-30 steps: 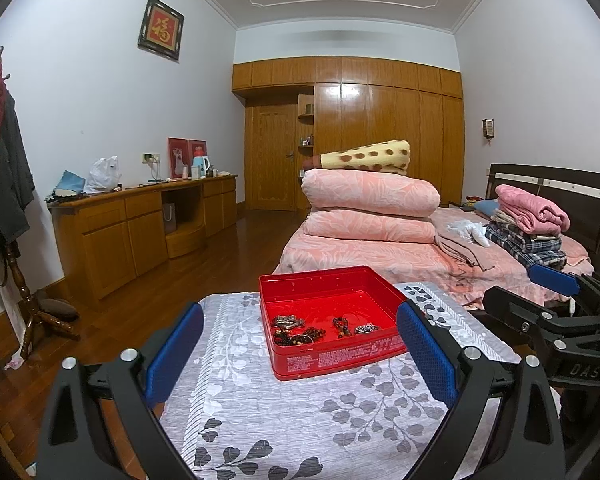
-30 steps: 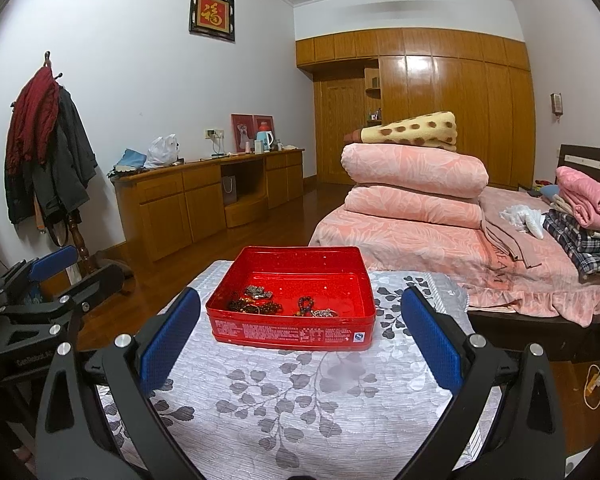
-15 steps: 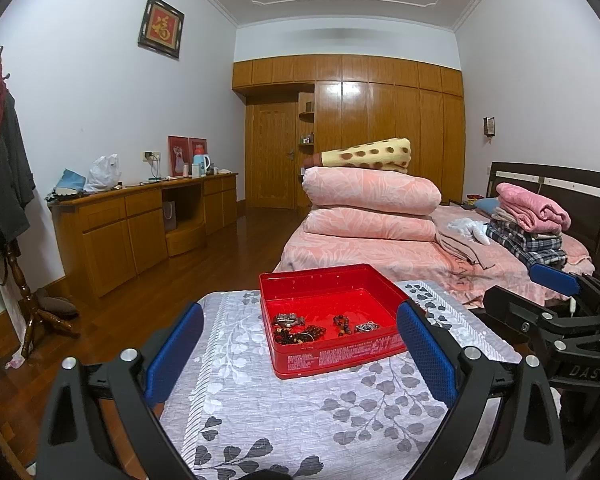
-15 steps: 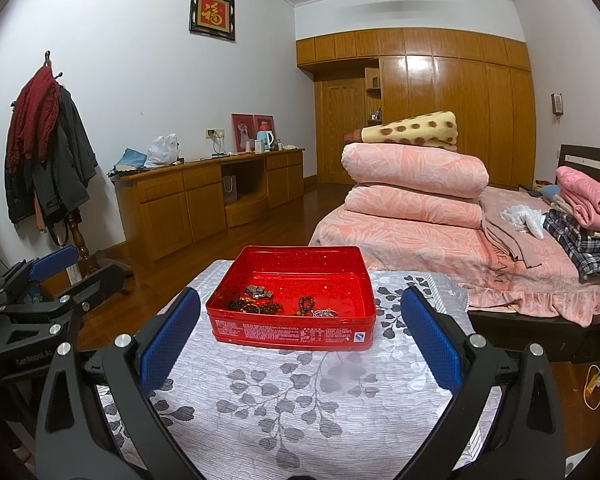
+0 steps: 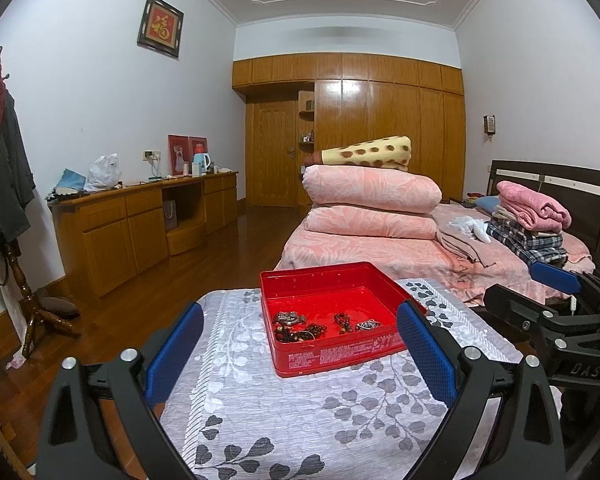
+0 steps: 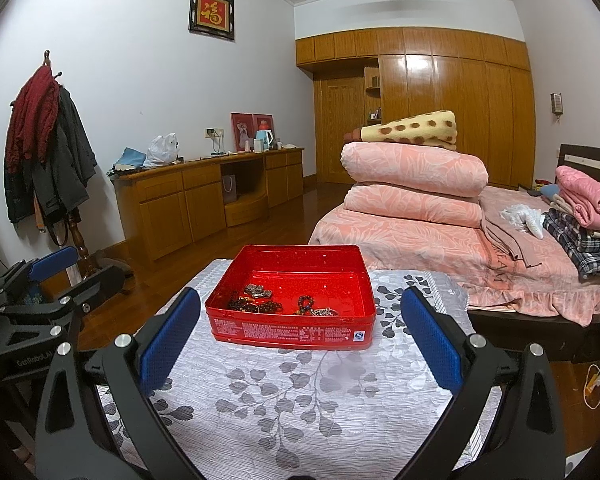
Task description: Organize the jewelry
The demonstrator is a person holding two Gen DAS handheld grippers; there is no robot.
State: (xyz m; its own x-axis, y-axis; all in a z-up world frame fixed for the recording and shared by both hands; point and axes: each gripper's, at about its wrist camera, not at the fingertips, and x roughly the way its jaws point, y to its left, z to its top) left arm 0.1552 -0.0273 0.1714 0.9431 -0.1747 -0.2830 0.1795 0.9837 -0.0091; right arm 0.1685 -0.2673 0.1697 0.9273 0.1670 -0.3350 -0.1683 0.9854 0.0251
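Note:
A shallow red tin box (image 5: 340, 354) (image 6: 288, 332) sits on a table under a grey leaf-print cloth (image 5: 284, 408) (image 6: 300, 396). Inside it lie dark bead bracelets (image 5: 298, 333) (image 6: 254, 305), a silver watch-like piece (image 5: 289, 317) (image 6: 259, 290), a short bead string (image 5: 342, 321) (image 6: 305, 303) and a small silver item (image 5: 368, 324) (image 6: 325, 312). My left gripper (image 5: 300, 350) is open, its blue pads wide apart in front of the box with nothing between them. My right gripper (image 6: 296, 336) is also open and empty, level with the box's front wall.
In the left wrist view the other gripper (image 5: 556, 312) shows at the right; in the right wrist view the other gripper (image 6: 40, 300) shows at the left. A bed with folded quilts (image 5: 372, 208) stands behind the table. A wooden desk (image 5: 140, 220) and coat rack (image 6: 48, 152) line the left wall.

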